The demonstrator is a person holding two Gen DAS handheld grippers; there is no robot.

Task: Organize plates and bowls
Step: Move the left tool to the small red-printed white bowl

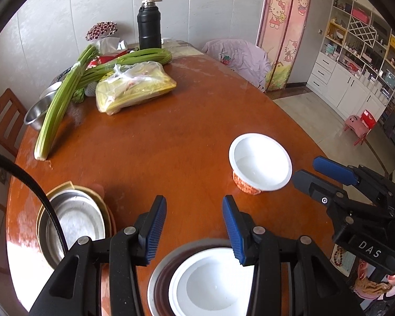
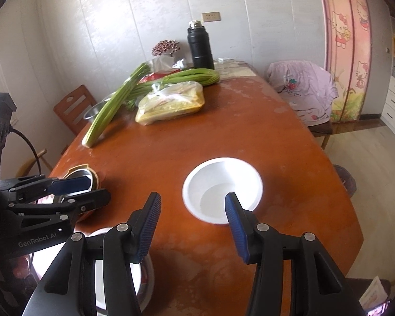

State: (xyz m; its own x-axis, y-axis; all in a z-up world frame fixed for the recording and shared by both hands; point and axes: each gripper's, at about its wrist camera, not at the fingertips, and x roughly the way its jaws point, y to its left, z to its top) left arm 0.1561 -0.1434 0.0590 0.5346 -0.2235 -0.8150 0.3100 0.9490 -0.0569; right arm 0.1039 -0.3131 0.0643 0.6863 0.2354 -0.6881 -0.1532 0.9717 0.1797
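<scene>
Now both claws hang released and empty — the right claw (image 2: 193,226) nears the lone white bowl (image 2: 222,188) just ahead; next, straddle its rim and pinch — the left claw (image 1: 194,227) waits over the nested stack (image 1: 213,281)

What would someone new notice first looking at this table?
Probably the white plastic bowl with the orange patterned side, alone on the glossy reddish-brown wooden table, just ahead of the open right gripper. Next, the long green celery stalks and the tall black thermos flask at the far end.
</scene>
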